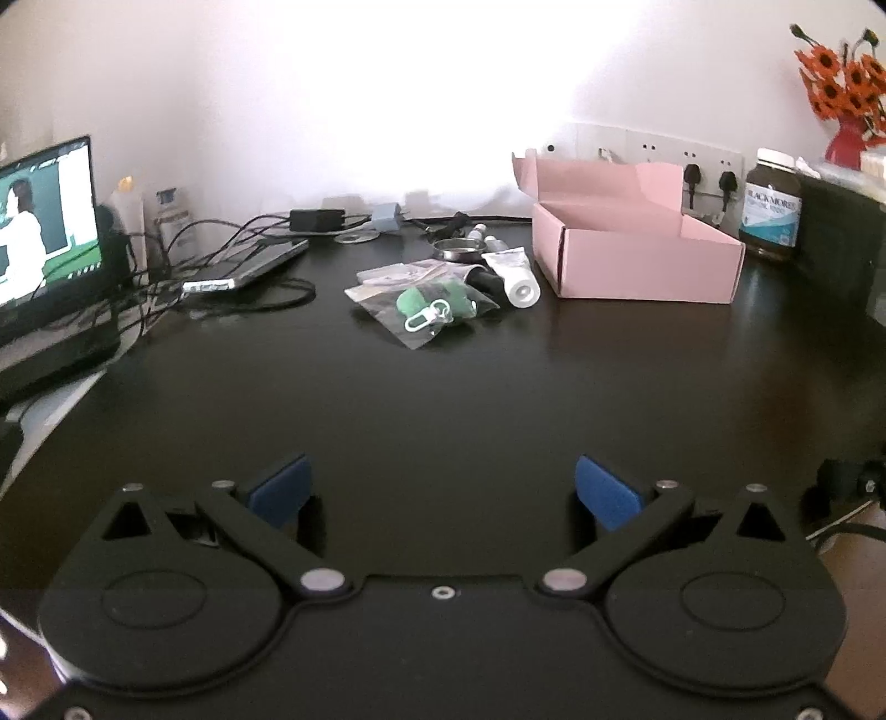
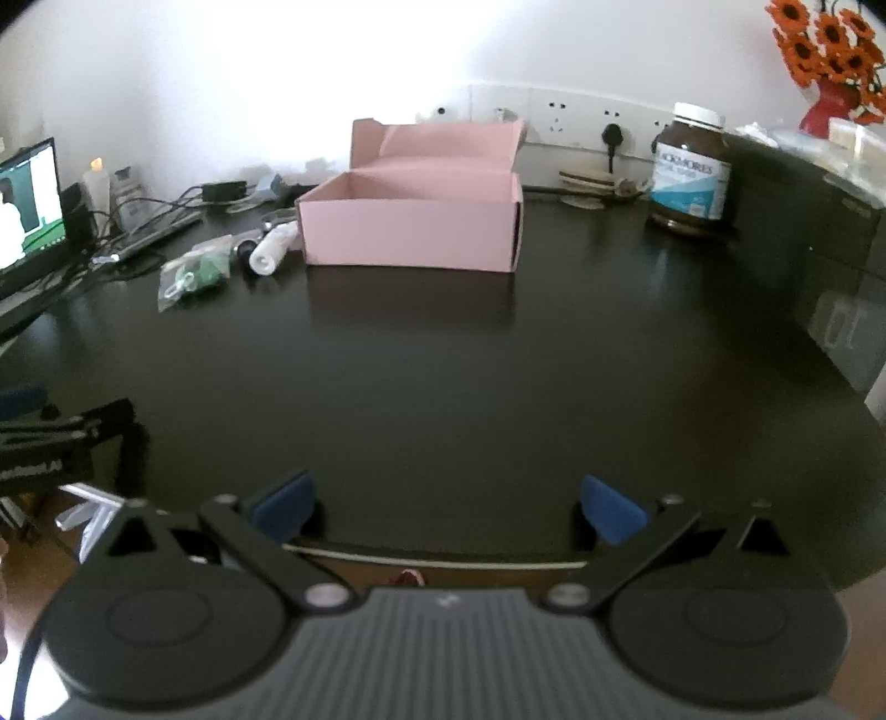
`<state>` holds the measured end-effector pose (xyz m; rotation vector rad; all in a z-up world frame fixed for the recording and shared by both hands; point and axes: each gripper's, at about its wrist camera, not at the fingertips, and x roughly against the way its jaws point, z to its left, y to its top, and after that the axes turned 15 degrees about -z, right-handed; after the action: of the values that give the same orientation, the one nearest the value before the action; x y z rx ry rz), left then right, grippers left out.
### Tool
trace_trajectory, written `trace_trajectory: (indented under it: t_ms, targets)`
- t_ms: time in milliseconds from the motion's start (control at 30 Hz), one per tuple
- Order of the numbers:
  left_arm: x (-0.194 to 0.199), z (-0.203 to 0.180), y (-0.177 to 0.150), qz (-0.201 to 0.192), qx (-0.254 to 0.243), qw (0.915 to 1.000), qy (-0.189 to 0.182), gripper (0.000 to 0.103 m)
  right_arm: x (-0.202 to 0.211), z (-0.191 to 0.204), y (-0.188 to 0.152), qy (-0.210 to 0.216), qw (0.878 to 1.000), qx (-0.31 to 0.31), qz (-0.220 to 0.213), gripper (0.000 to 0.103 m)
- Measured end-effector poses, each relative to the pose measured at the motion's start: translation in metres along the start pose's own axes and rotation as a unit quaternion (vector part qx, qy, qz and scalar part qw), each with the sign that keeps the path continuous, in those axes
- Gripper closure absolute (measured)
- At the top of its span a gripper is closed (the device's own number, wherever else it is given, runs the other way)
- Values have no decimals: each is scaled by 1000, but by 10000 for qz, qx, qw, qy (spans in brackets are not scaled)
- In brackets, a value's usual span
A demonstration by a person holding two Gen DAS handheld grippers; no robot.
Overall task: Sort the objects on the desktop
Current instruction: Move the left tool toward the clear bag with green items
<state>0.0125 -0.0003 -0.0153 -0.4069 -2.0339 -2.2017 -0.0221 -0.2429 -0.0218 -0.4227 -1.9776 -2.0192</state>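
Beside the pink box [image 1: 637, 260], white tube [image 1: 512, 274] cap-end nearward; left claw [image 1: 443, 490] and right claw [image 2: 446, 507] both spread, empty

Left gripper [image 1: 443, 490] and right gripper [image 2: 447, 507] both gape wide, holding nothing.

A lit laptop [image 1: 44, 232] stands at the counter's [image 1: 443, 399] left amid tangled cables [image 1: 183, 260], while orange flowers [image 2: 825, 44] in a red vase [image 2: 825, 111] stand far right.
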Motion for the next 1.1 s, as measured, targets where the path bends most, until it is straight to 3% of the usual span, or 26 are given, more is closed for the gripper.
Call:
trace_trajectory:
  t_ms: [200,567,1100]
  targets:
    - [-10,-4,6,33,-300,9995,-8,0,0,-2,-3,158,9998,65,-143,1]
    - [-9,-29,7,-371,-1373,9898,-37,0,-7,-7,-2,252,9993,91,-254,1]
    - [-38,-12,21,33,-1053,9944,-118,0,-19,-12,2,260,9990,87,-346,1]
